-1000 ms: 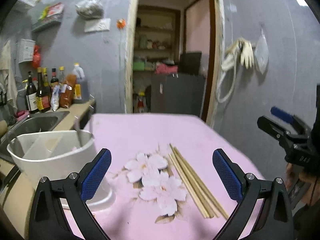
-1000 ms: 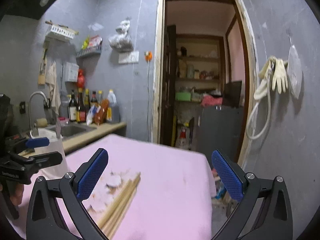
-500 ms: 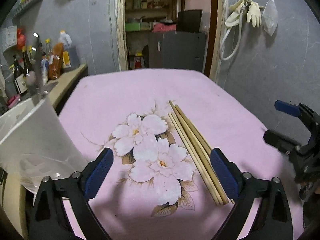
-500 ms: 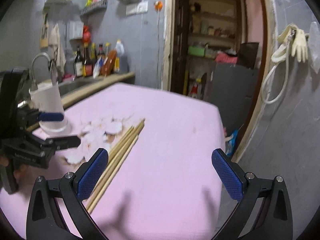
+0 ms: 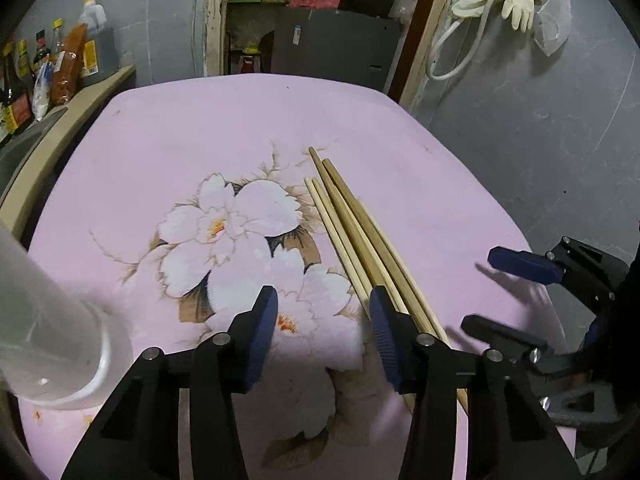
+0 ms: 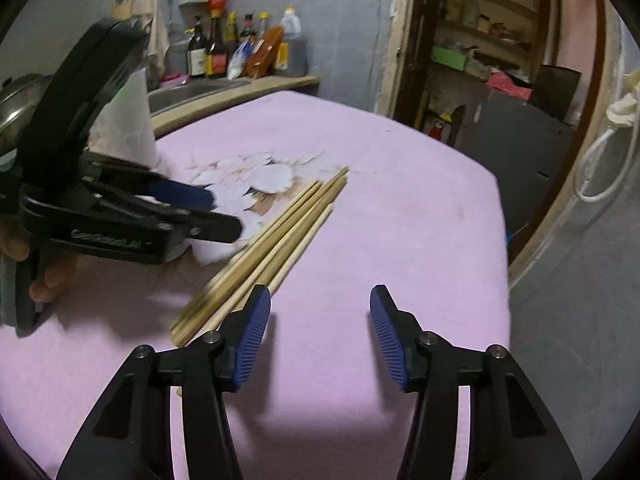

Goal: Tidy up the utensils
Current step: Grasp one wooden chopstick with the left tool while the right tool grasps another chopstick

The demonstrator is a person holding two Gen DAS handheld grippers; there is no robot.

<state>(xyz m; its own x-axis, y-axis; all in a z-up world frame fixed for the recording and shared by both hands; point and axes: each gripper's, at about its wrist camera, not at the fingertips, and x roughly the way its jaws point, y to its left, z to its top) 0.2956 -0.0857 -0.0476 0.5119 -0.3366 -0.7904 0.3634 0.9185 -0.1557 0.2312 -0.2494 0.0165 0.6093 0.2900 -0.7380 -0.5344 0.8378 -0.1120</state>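
Pink-clothed worktop (image 5: pixel 168 128) with a flower print near the middle, rounded far edge toward a doorway, right edge dropping off beside a grey wall, left edge running close along a beige counter with a sink. Wide bare cloth beyond the far tips of the chopsticks (image 5: pixel 352 224) and to their right.

Four wooden chopsticks, side by side and touching, slanting across the cloth just right of the flowers. One translucent white holder (image 5: pixel 44 344) standing at the near left corner, well apart from the sticks.

Left claw (image 5: pixel 323 320) half-open after closing partway just now, nothing between the pads, hanging over the flower print with its right finger (image 5: pixel 382 332) in front of the near part of the bundle; contact impossible to judge.

Right claw (image 6: pixel 320 320) likewise half-open after closing partway, empty, above bare cloth just right of the sticks' near ends, its left finger (image 6: pixel 252 328) overlapping them.
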